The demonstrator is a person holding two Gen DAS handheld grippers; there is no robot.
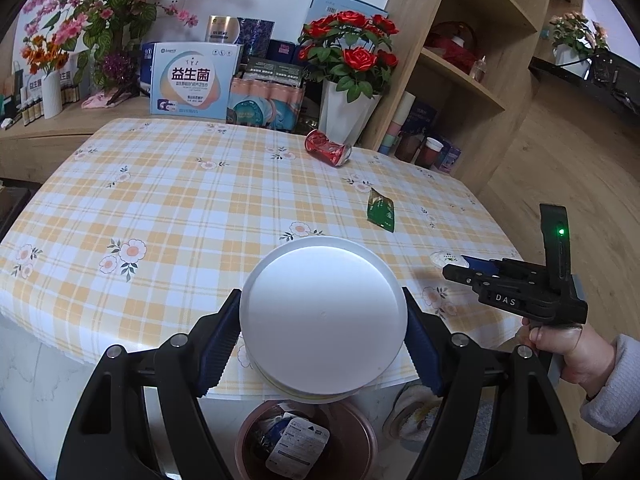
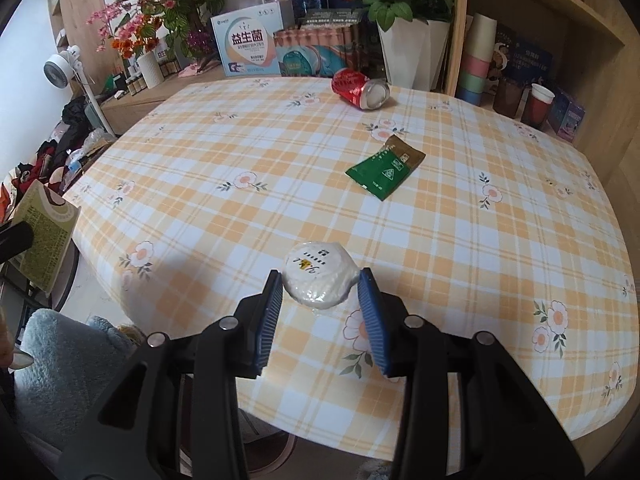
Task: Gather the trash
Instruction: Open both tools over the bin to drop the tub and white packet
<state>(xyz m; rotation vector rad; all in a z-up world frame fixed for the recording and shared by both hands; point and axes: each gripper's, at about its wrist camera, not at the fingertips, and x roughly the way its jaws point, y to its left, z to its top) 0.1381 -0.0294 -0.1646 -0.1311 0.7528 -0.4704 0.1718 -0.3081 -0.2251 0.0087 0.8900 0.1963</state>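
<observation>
My left gripper [image 1: 324,340] is shut on a white disposable bowl [image 1: 322,316], held bottom-up over the table's near edge, above a pink trash bin [image 1: 248,432] holding wrappers. My right gripper [image 2: 320,292] is closed around a round white wrapped packet [image 2: 318,274] on the tablecloth; its blue pads touch the packet's sides. The right gripper also shows in the left wrist view [image 1: 472,270], beside the packet [image 1: 444,258]. A crushed red can [image 2: 360,88] lies on its side at the far edge [image 1: 328,148]. A green sachet [image 2: 384,168] lies mid-table [image 1: 381,210].
The table has an orange plaid cloth [image 2: 460,240]. Behind it stand boxes [image 1: 194,80], a white vase of red roses [image 1: 348,76] and wooden shelves [image 1: 460,60] with cups. A fan [image 2: 60,68] and clutter stand at the left.
</observation>
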